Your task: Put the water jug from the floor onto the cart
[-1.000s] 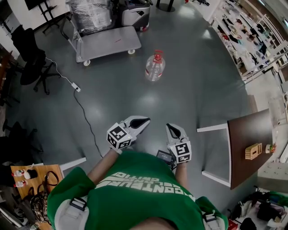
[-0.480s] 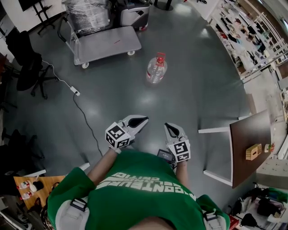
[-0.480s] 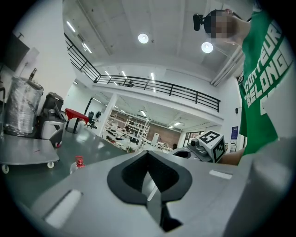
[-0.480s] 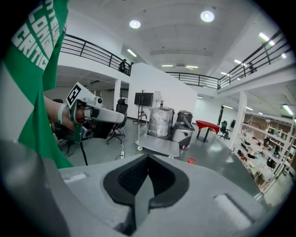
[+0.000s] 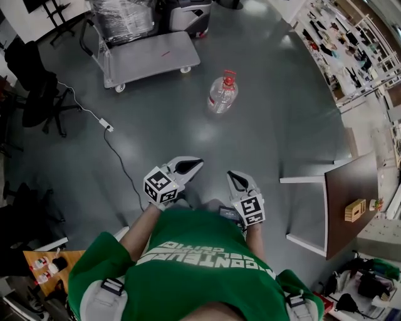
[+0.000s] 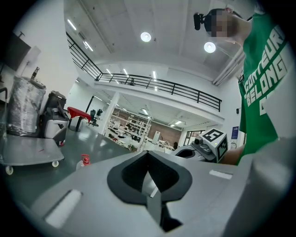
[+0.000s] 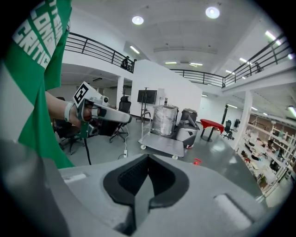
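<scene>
- The water jug (image 5: pixel 222 95) is standing upright on the floor, off the cart's (image 5: pixel 150 57) open end and well apart from it, with nothing touching it.
- You are holding the left gripper (image 5: pixel 188 167) and the right gripper (image 5: pixel 237 180) much farther from the cart than the jug is. Both are pointing roughly toward the jug.
- Jaws: both pairs are sitting together with nothing between them. You would need to be opening them before any grasp.
- Handling (judgement): the jug is a clear plastic bottle with a red cap and collar. If it is carrying water it is going to be heavy and sloshing; the fill level is not showing from here.
- The walls are looking smooth and rounded, so likely slippery and somewhat yielding under a squeeze. The body is probably too wide for one pair of jaws.
- Best hold (judgement): one pair of jaws at the red neck or collar, the other steadying the body or base.
- The cart deck is lying mostly bare. A plastic-wrapped load (image 5: pixel 122 19) is sitting at its handle end, leaving the open end free.
- Writing: no label is reading on the jug. The person's green shirt (image 6: pixel 261 78) is carrying white lettering, with "BELONG" legible in the left gripper view and the rest cut off.
</scene>
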Available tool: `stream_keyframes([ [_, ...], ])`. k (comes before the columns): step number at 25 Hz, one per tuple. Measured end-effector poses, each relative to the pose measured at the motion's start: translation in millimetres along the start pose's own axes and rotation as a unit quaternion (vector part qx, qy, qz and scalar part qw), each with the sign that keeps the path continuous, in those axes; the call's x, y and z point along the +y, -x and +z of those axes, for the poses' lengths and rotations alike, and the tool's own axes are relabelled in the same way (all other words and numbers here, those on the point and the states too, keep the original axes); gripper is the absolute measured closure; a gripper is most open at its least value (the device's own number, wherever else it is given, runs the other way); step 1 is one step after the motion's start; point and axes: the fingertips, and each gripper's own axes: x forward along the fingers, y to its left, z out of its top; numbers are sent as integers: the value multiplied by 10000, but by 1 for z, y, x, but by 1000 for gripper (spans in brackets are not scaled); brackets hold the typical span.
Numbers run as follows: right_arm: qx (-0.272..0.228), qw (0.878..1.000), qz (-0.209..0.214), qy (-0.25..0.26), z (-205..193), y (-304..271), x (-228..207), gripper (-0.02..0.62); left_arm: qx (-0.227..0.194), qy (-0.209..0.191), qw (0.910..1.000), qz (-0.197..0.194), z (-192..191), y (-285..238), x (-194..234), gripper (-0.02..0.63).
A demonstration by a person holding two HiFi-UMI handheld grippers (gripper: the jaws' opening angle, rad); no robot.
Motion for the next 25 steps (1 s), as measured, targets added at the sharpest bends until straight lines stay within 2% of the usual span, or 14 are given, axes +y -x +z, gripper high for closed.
stream_keyframes([
  [9,-72,9998,178,-20,-7,-7,-23,601,-21,282,9996,45,-9,-25,6,592],
  [13,-56,9996,275,-21,-20,-8,-56,601,-73,310,9993,202,-4,-57,6,592],
  [17,-259,9993,232,-111,-17,-4,-102,601,-168,360,9987,323,6,-91,5,592],
  [25,-383,9977,126,-541,-49,12,-167,601,42,250,9990,370,8,-158,3,592],
])
